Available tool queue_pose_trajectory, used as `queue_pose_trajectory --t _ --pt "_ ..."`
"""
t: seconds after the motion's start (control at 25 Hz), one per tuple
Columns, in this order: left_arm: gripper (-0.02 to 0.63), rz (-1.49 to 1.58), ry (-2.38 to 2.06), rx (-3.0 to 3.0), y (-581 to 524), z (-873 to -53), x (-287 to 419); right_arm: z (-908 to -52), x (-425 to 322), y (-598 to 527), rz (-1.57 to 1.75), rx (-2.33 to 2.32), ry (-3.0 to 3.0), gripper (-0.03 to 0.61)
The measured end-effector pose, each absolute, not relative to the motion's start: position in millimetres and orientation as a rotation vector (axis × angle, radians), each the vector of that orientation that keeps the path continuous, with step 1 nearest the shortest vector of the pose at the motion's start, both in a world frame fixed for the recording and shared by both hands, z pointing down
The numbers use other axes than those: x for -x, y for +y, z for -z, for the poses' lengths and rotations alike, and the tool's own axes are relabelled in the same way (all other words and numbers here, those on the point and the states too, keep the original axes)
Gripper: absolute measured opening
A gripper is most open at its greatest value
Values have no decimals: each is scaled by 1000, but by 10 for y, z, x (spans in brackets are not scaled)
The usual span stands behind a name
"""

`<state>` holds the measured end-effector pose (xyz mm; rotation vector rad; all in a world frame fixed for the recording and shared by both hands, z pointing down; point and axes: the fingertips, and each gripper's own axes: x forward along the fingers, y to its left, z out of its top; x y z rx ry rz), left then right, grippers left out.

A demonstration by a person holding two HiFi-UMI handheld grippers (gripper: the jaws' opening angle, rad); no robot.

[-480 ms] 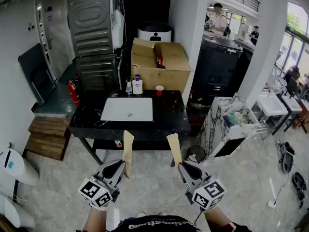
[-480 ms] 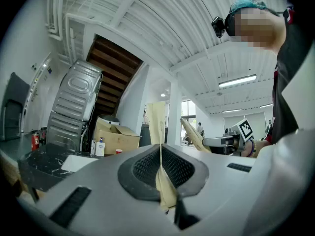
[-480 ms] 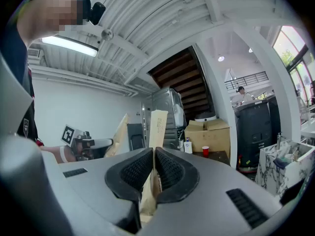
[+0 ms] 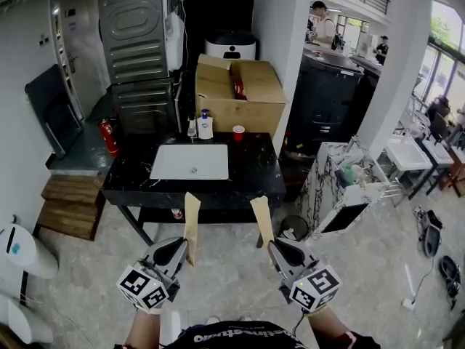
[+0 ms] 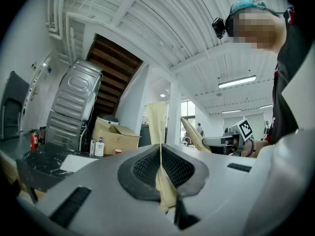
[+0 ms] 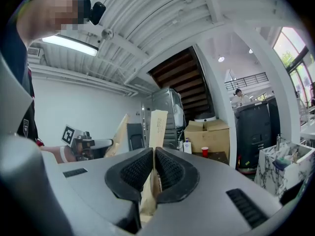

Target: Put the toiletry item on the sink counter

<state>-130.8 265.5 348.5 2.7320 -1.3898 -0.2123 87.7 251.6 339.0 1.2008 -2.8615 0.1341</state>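
Left claw (image 5: pixel 161 168) clamps left packet (image 5: pixel 157 124); right claw (image 6: pixel 151 173), right packet (image 6: pixel 157 127).
Right packet's print shows only in right gripper view, unreadable.

Pump bottle (image 4: pixel 205 126) on worktop (image 4: pixel 254 173): label too small to read.
Small clear bottle (image 4: pixel 192 129) beside it: contents unclear.
Tan packet (image 6: pixel 156 127), right gripper view: print illegible, lower end hidden between the jaws.
Object (image 4: pixel 177 214) under worktop: too small to identify.

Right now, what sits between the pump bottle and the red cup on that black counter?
Nothing: in the head view, the stretch of black counter between the pump bottle and the red cup is bare.
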Motion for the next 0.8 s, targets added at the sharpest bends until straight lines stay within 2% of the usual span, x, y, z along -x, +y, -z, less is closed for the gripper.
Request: queue_pose_trajectory --t 0.8 --pt "21 215 -1382 -2710 2588 -3520 1232 -3457 -965 2437 -200 -1188 -2870 51"
